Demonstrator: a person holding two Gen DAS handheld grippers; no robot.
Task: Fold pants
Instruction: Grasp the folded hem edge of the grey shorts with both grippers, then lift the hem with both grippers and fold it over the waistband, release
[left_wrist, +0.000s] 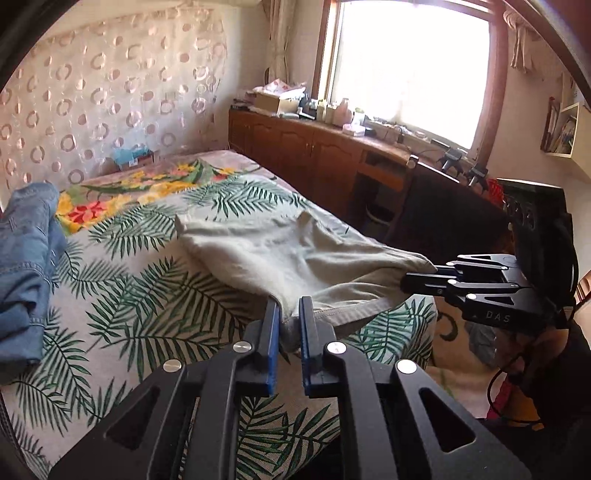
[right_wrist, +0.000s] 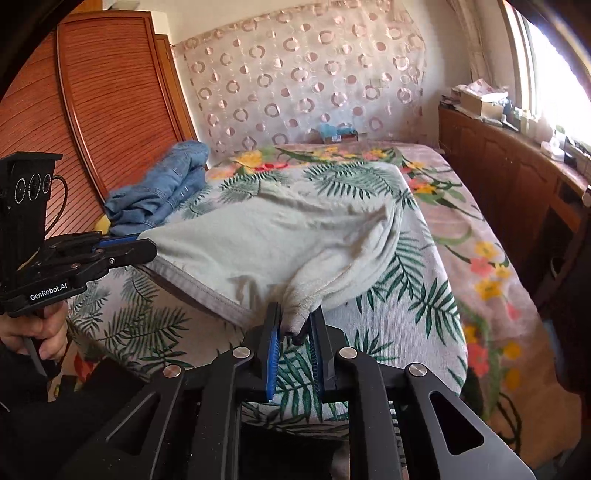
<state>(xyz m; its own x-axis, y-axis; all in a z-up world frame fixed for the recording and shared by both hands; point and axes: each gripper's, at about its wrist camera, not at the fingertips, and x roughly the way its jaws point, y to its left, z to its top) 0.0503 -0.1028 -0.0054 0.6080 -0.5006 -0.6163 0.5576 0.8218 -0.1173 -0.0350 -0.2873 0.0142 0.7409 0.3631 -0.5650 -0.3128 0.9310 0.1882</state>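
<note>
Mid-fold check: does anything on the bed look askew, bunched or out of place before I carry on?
The pale grey-green cotton pants are held at two near corners by the left claw and right claw, but their far edge is rucked into a ridge. The blue denim jeans lie crumpled near the far left of the bed. Nothing looks damaged.

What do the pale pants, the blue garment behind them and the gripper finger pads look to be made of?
Pale pants: soft matte knit or brushed cotton, judging by limp drape and a stitched hem; exact fibre unclear. Blue garment: denim, shown by faded blue weave and visible seams. Left gripper and right gripper finger pads: blue ridged rubber or plastic, probably, on black matte fingers.
</note>
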